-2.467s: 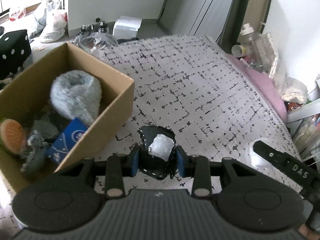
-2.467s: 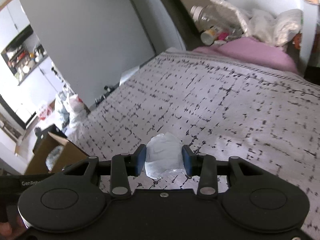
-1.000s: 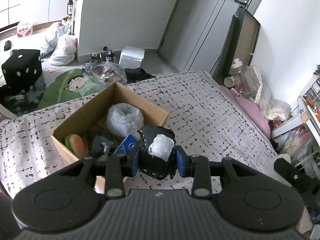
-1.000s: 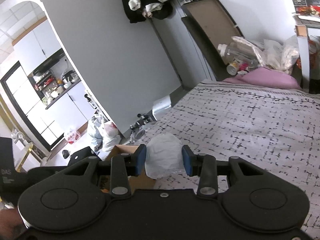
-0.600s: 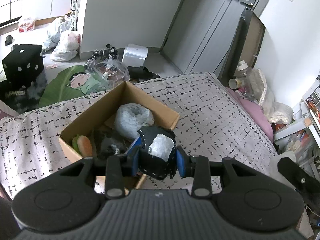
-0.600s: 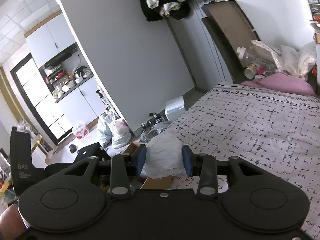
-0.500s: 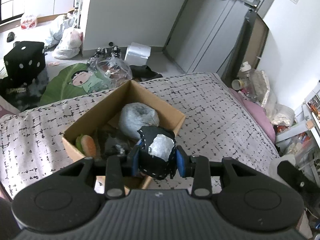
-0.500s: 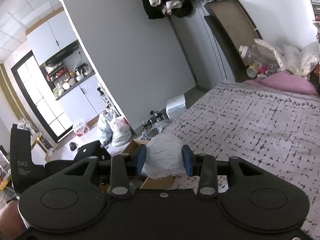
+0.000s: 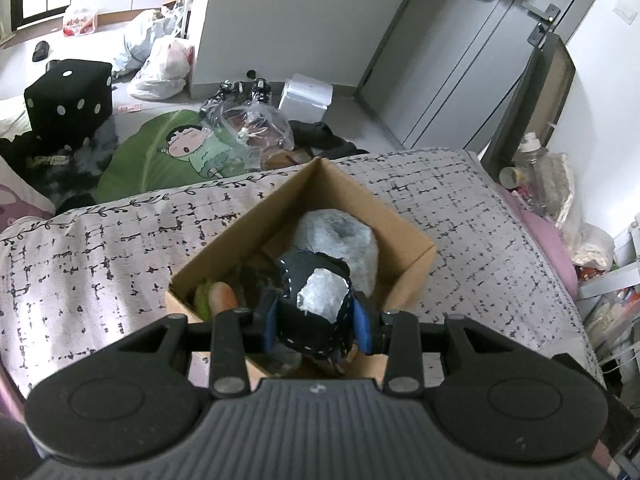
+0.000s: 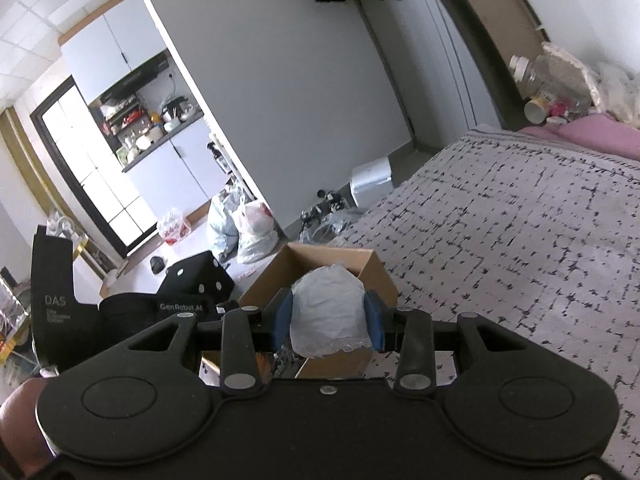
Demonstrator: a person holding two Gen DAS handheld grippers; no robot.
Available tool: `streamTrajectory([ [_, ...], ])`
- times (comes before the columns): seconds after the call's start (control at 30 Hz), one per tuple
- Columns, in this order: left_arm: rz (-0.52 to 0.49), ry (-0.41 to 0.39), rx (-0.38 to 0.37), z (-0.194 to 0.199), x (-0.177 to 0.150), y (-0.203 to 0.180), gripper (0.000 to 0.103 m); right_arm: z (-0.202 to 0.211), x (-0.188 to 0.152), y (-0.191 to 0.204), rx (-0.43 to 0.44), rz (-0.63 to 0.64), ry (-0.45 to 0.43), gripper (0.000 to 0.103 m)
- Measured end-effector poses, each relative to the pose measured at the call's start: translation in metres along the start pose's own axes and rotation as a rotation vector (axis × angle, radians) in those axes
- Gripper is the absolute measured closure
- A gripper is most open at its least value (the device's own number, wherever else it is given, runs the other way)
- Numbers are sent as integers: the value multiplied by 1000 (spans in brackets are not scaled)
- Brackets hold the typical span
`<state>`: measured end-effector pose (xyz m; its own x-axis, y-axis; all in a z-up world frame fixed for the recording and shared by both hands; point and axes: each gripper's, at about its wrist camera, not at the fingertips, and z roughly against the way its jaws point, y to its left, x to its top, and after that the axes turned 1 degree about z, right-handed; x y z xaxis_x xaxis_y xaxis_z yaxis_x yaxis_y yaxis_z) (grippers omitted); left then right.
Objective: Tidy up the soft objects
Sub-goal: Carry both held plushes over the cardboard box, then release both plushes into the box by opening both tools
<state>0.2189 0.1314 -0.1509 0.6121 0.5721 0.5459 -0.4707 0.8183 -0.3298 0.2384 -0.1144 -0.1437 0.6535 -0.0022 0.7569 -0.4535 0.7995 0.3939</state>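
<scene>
Both grippers, the left gripper (image 9: pixel 314 326) clamping a black pouch (image 9: pixel 314 312) and the right gripper (image 10: pixel 329 324) clamping a white bundle (image 10: pixel 329 312), are hanging above the cardboard box (image 9: pixel 416 276), so an early release is risking that either is bouncing off the rim.

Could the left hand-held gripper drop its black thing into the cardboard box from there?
Probably yes: the left hand-held gripper holds the black stuffed thing over the open-topped cardboard box, nothing between.

White lettering reading "GenRobot.AI" stands on the black body of the left gripper (image 10: pixel 176 308), seen at the left of the right wrist view. Beside it, "DAS" is printed in white on an upright black panel (image 10: pixel 52 292) of the same device; the smaller lines under it are too fine to read. On the floor, a black dice-shaped cube (image 9: pixel 68 100) shows white pips, one on top and three on a side.
</scene>
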Motion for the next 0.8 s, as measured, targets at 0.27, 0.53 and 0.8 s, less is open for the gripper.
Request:
streamTrajectory([
  [0.27,18,54,18,-17,3,21,54,-24,-4,15,13,30,27,65],
  [0.53,24,50,12,-18,7,35,38,-52,-4,32,34,25,57,65],
  [0.8,32,59,-19,-17,15,47,36,-73,0,38,24,5,79,64],
])
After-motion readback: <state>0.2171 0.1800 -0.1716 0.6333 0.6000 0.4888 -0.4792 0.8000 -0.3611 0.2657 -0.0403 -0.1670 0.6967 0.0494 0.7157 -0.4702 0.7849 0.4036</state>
